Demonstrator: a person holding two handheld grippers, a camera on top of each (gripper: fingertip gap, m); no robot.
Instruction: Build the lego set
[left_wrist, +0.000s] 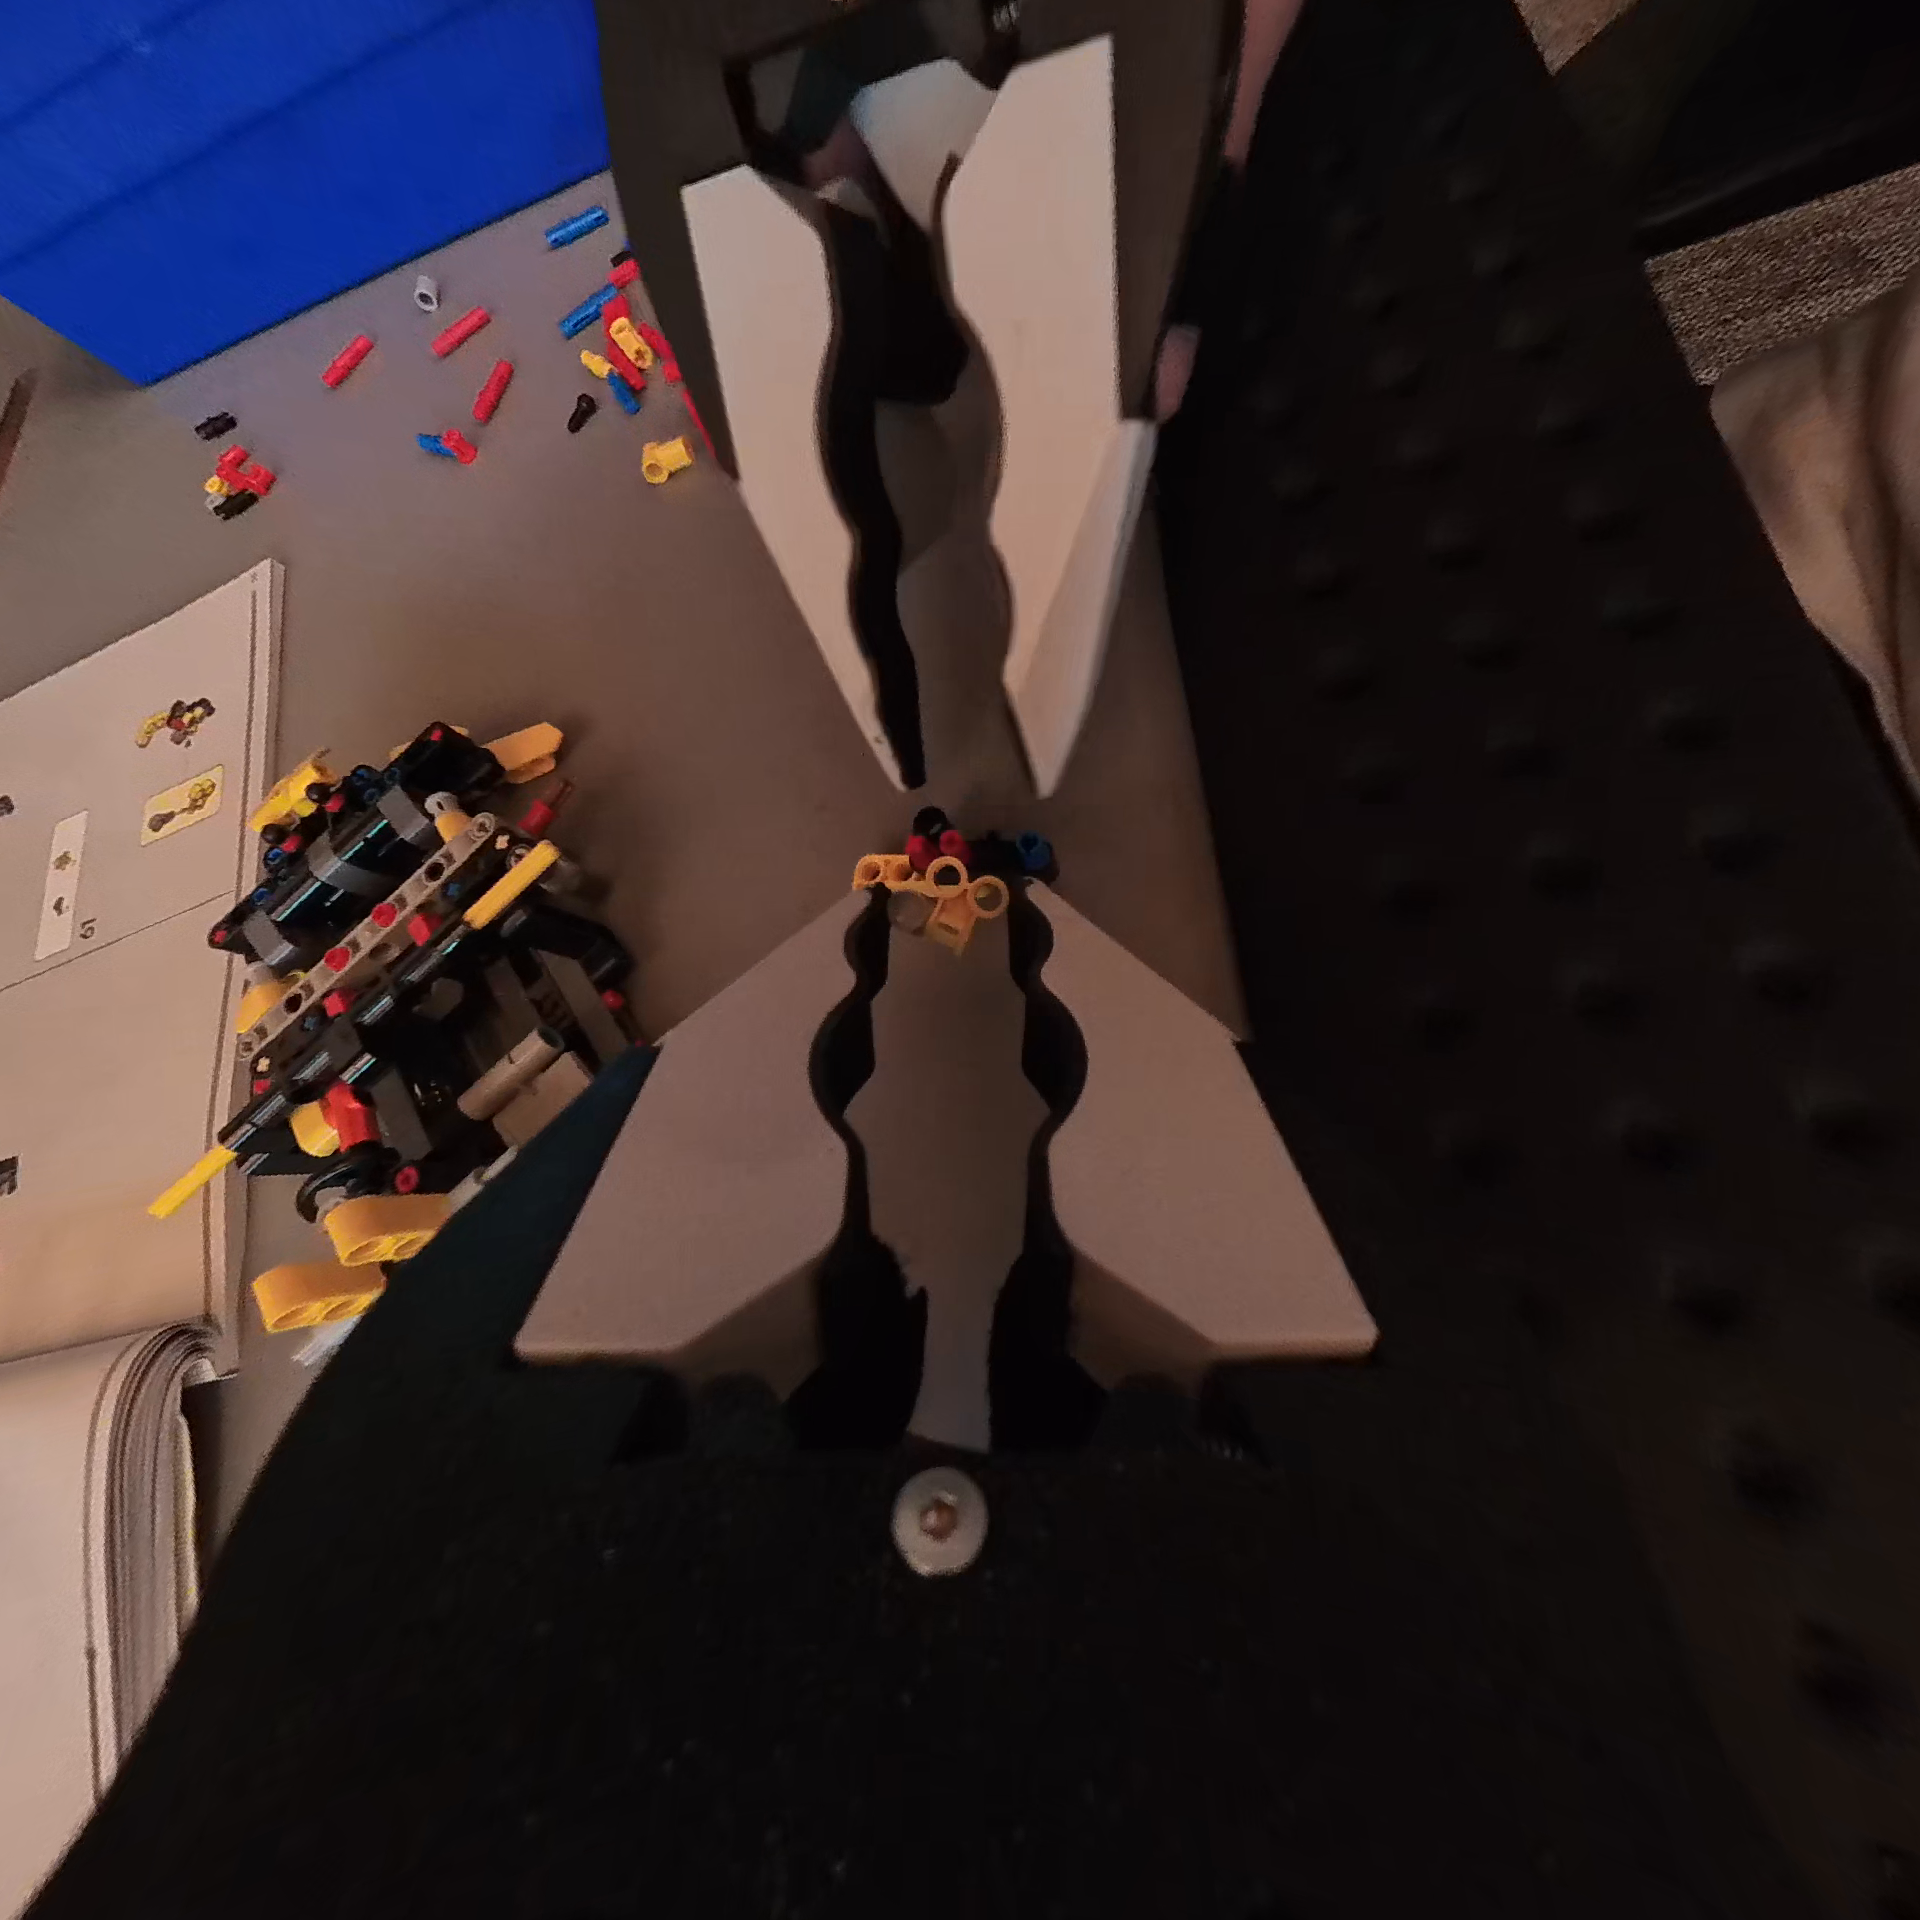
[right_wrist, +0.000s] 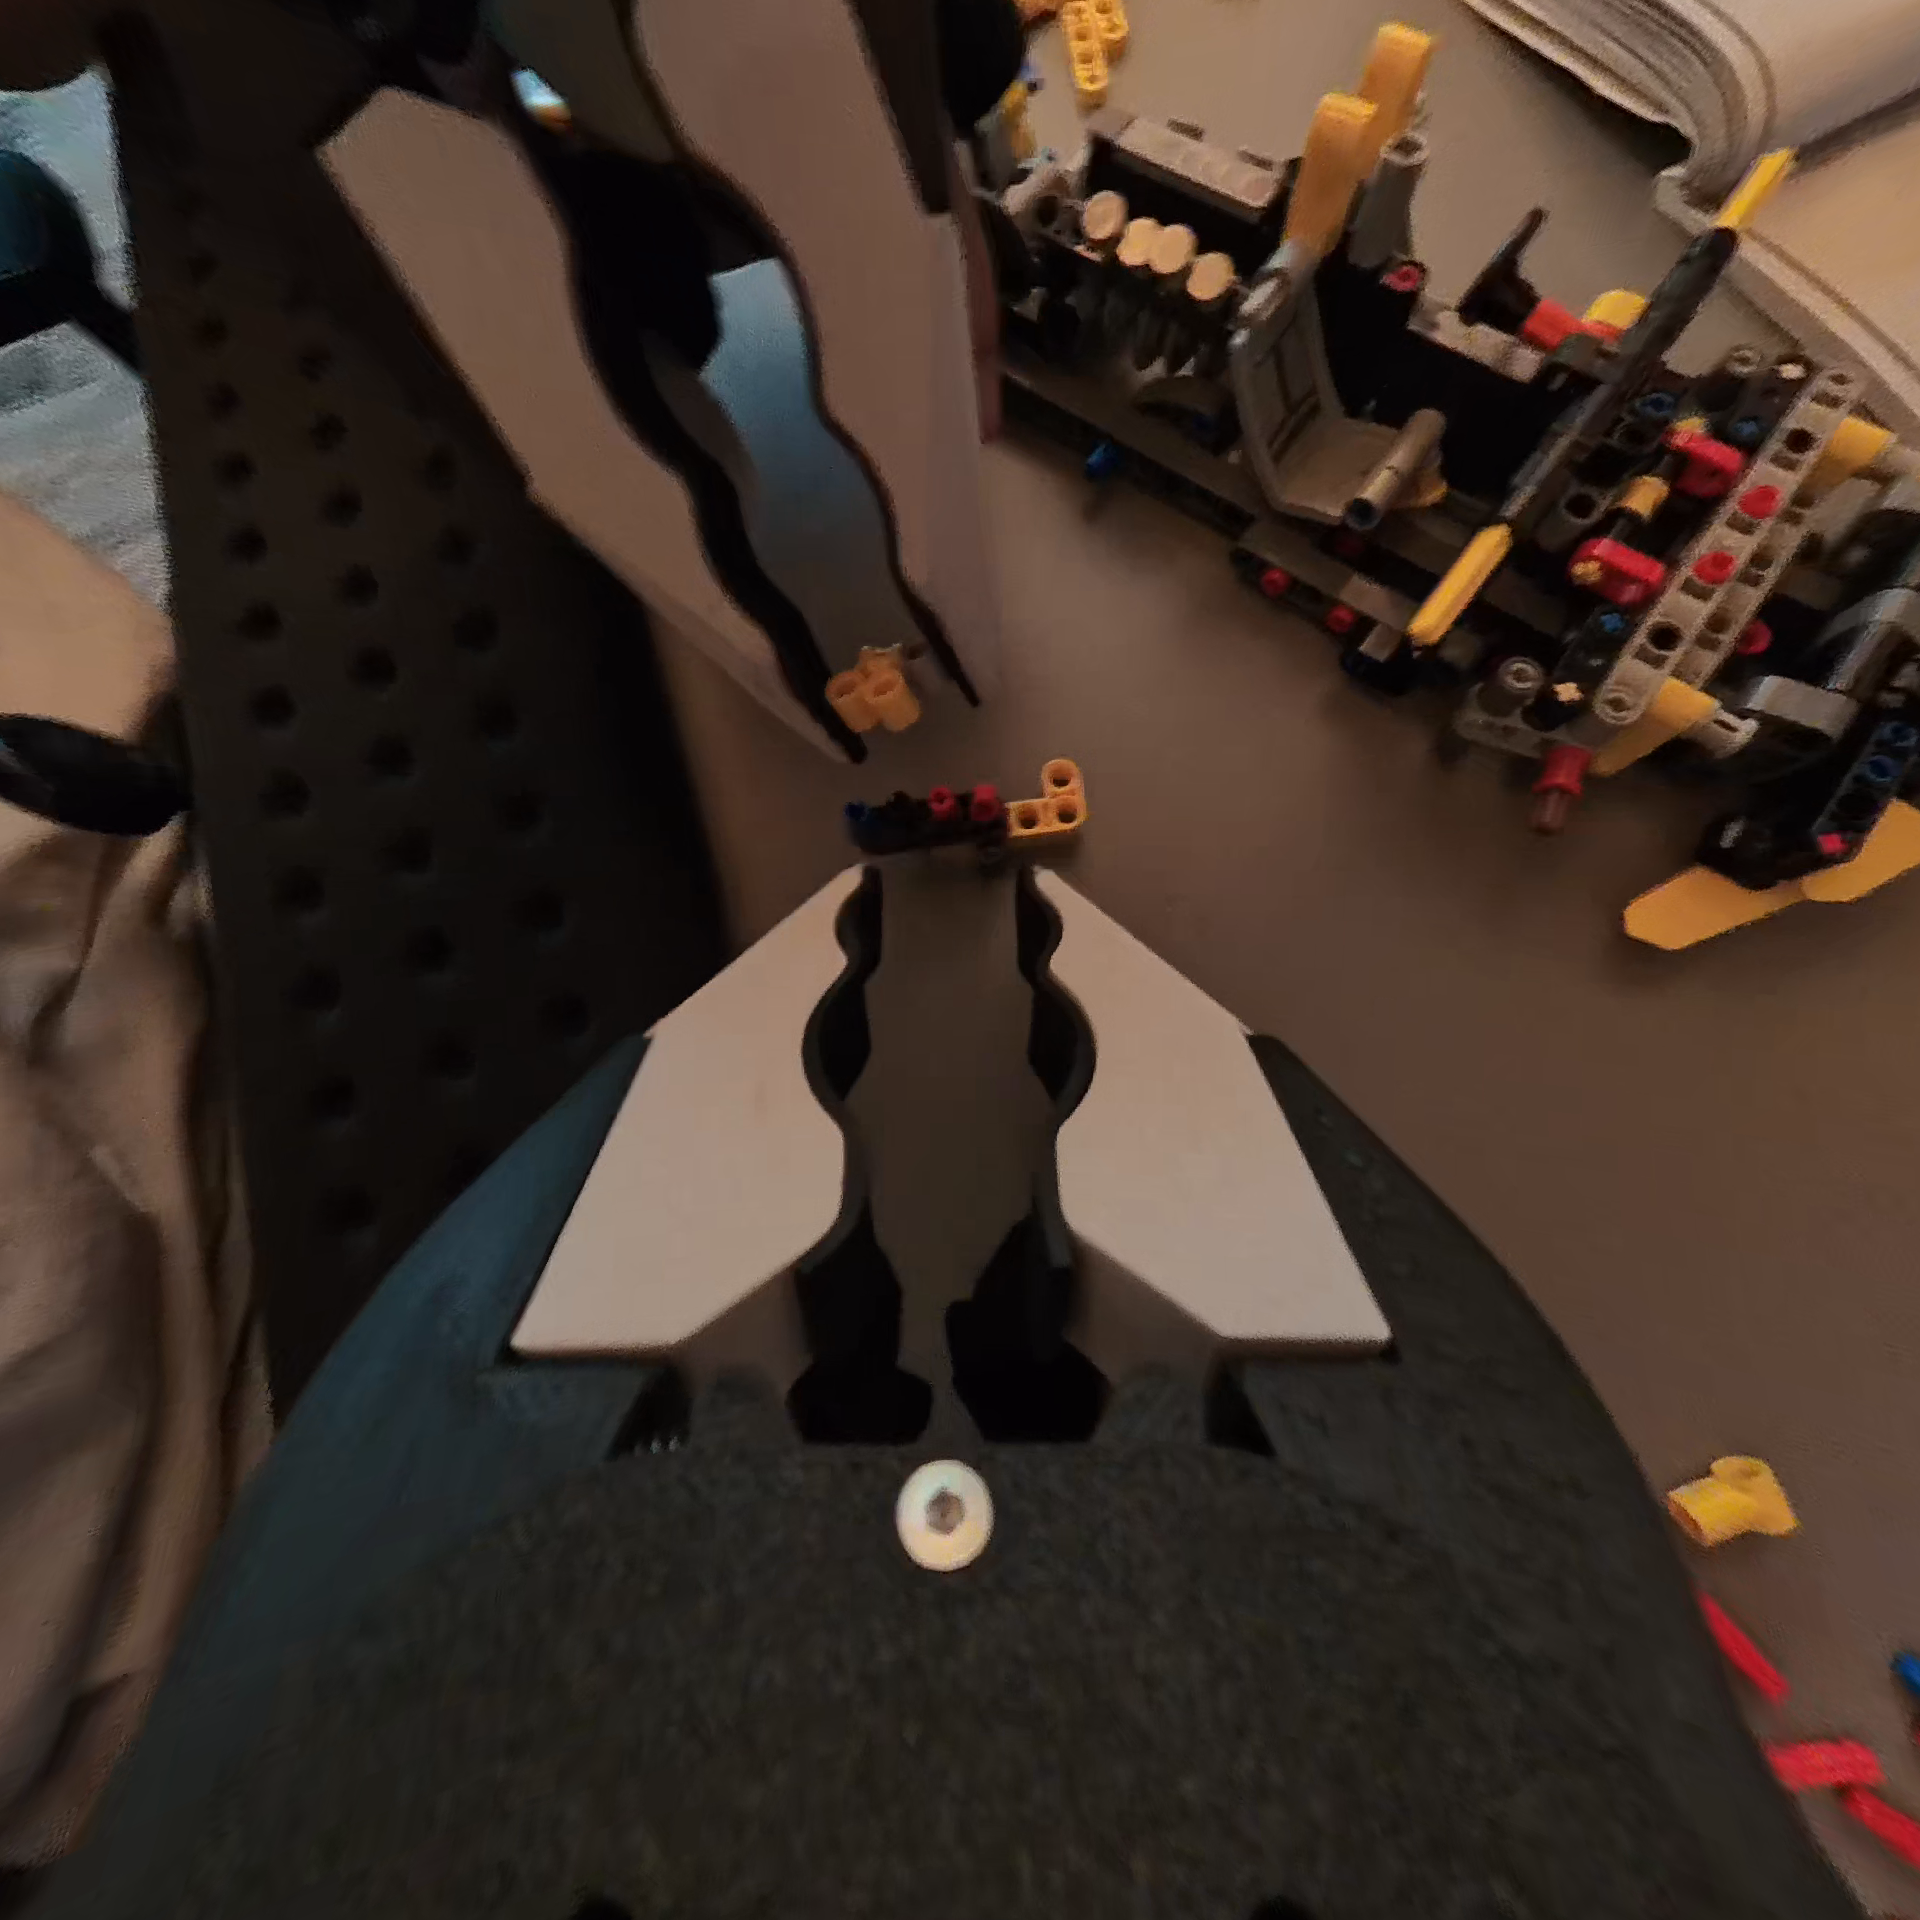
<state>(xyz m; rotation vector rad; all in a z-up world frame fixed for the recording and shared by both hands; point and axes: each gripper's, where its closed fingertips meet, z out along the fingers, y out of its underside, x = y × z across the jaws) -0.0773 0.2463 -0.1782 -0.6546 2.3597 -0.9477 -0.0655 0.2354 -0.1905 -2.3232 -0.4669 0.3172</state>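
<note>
My left gripper is shut on a small yellow connector with round holes. My right gripper is shut on a short black beam that carries red and blue pins and a yellow L-shaped piece at its right end. The two grippers face each other tip to tip above the grey table. In the right wrist view the left gripper holds the yellow connector just above the beam, with a small gap. In the left wrist view the right gripper comes in from the top.
The large black, grey and yellow model lies on the table to the left, also in the right wrist view. An open instruction booklet lies beside it. Loose red, blue and yellow pieces lie near a blue bin. My two grippers' fingertips are within a few centimetres of each other.
</note>
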